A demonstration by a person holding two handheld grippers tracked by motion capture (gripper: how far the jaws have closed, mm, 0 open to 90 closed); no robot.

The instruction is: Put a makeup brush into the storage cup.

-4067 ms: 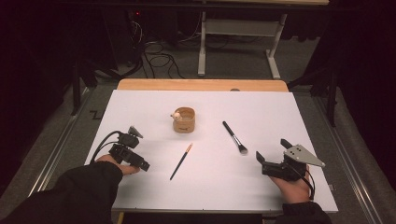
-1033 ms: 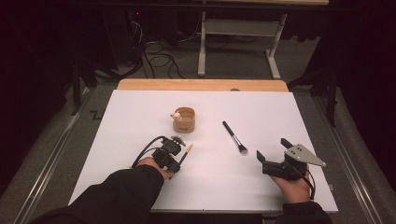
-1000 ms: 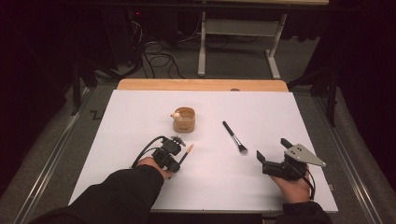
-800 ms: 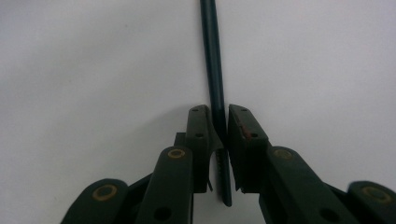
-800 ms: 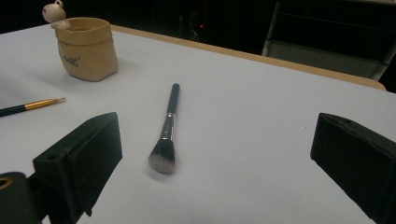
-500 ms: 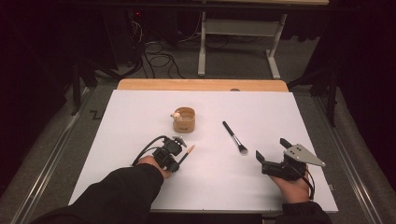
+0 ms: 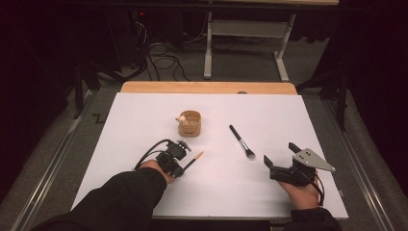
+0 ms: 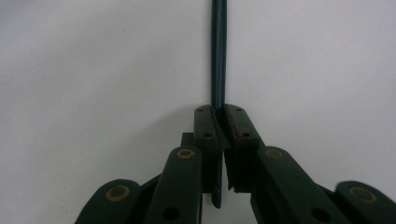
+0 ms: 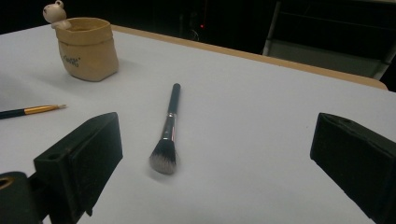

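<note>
High view: left gripper (image 7: 179, 162) clamped on thin paintbrush (image 7: 194, 159), brush lying on the white table (image 7: 144, 115); pot (image 7: 189, 123) just beyond it. Not lifted yet.

Left gripper view: jaws pinch the dark handle (image 8: 218, 56).

Right gripper view: right gripper (image 9: 224, 163) gapes wide, empty; makeup brush (image 9: 167, 133) ahead, untouched.

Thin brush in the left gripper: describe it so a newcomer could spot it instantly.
On the white table, look just in front of the tan cup. The thin brush lies there, its dark handle pinched in the left gripper; unlike the fluffy-headed makeup brush, it's slim with a gold ferrule.
</note>
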